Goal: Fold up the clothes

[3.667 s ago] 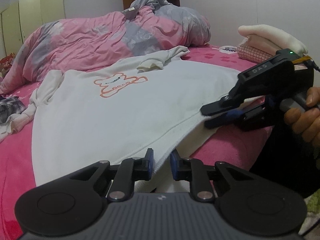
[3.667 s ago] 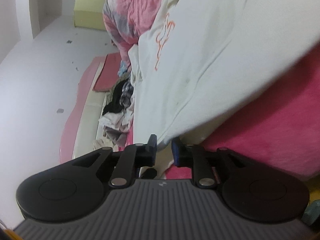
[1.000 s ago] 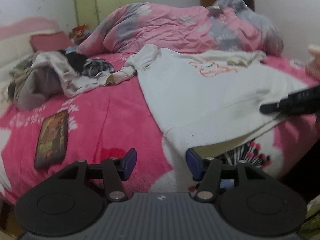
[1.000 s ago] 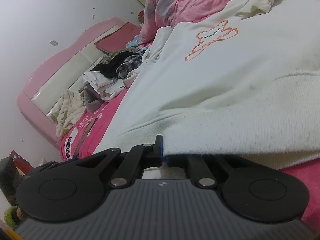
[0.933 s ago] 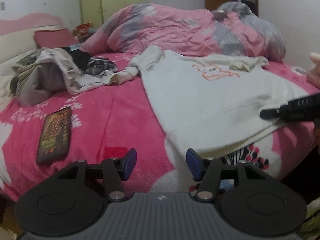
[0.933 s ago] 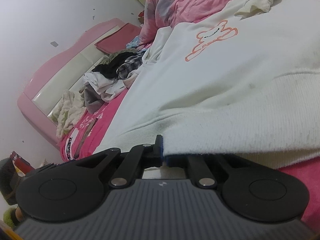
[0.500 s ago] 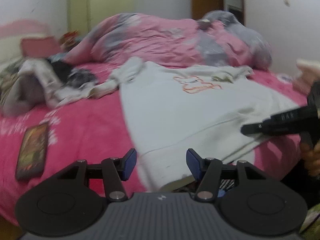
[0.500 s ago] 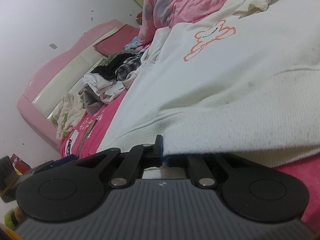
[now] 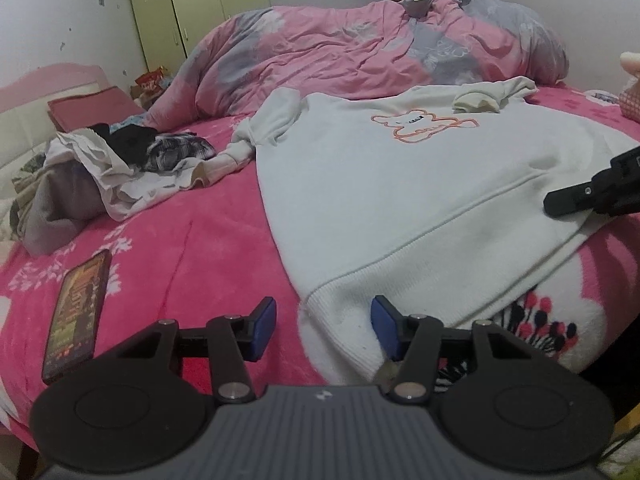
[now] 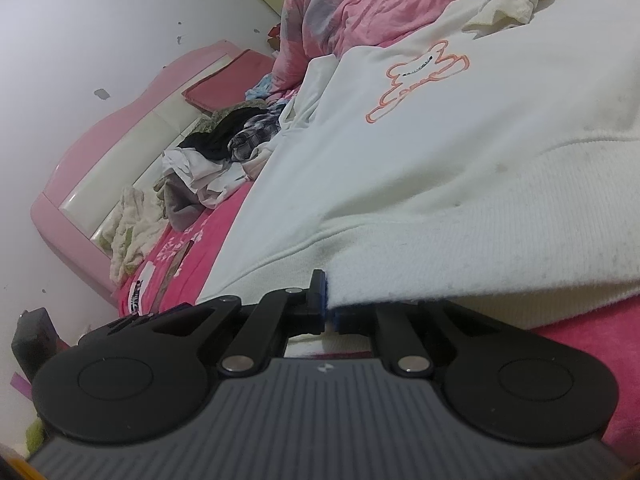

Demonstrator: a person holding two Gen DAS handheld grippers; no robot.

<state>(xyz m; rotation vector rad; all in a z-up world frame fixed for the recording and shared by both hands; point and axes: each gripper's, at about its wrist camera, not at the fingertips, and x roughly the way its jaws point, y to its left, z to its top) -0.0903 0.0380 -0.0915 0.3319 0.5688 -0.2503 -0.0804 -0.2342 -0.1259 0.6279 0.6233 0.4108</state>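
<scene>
Left wrist cam: my left gripper (image 9: 323,326) has its fingers standing apart, straddling the near-left hem corner of the white sweatshirt (image 9: 420,184), nothing pinched. The sweatshirt lies spread flat, bear print up, on the pink bed (image 9: 192,248). Lots of bare blanket left of its edge, then a phone (image 9: 78,312) and a heap of loose clothes (image 9: 120,172). A rumpled pink-grey duvet (image 9: 380,44) fills the far side, yellow-green wardrobes (image 9: 200,8) behind it.

Right wrist cam: my right gripper (image 10: 329,312) is clamped on the ribbed hem, which runs off to the right. The pink headboard (image 10: 120,160) and a plain white wall (image 10: 80,32) sit beyond.
</scene>
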